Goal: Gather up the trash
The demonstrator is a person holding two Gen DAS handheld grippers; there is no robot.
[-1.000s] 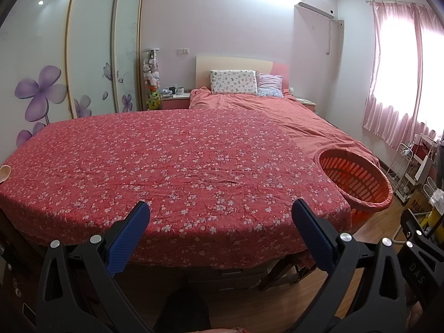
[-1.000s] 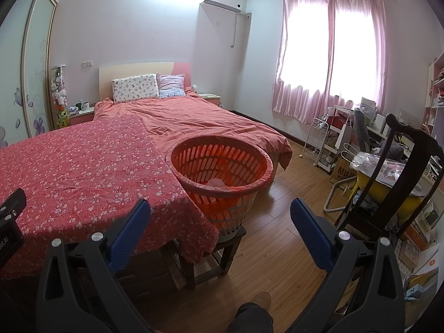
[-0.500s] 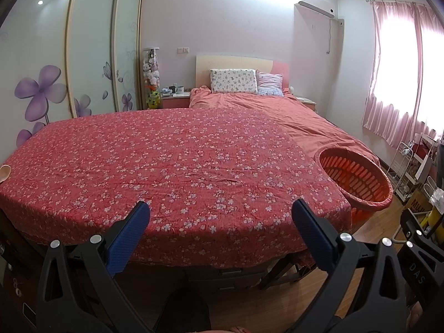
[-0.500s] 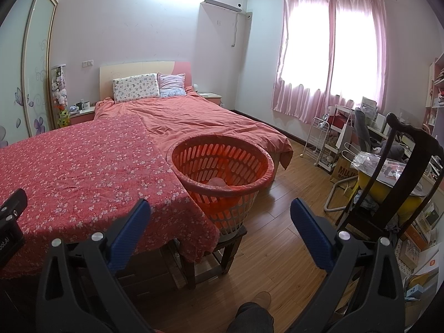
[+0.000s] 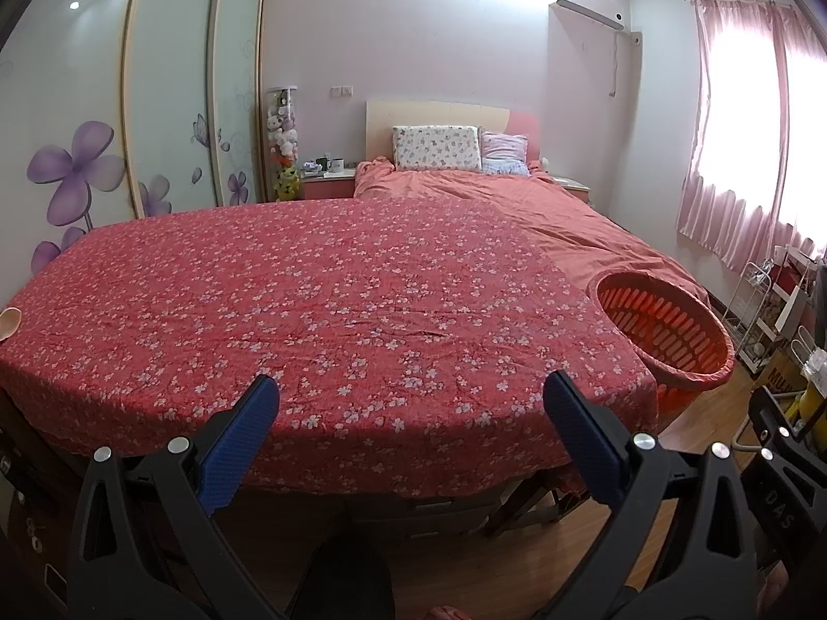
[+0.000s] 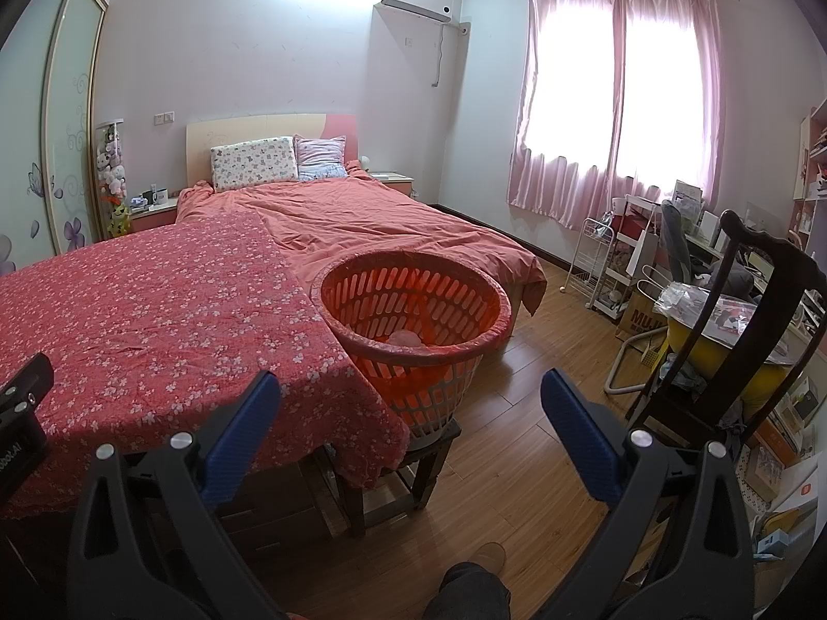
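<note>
The left tool [image 5: 411,403] is held level at the bottom of its frame, blue-padded fingers [image 5: 238,444] spread wide with nothing between them. The right tool [image 6: 411,403] is posed alike, fingers [image 6: 579,439] parted and empty.

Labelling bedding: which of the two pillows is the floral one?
The larger pillow, on the left at the headboard; the smaller striped pillow sits to its right.

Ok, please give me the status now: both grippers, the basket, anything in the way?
Left gripper open, empty. Right gripper open, empty. Orange basket on stool beside the floral-cloth table, pale item inside. Nothing in the way.
</note>
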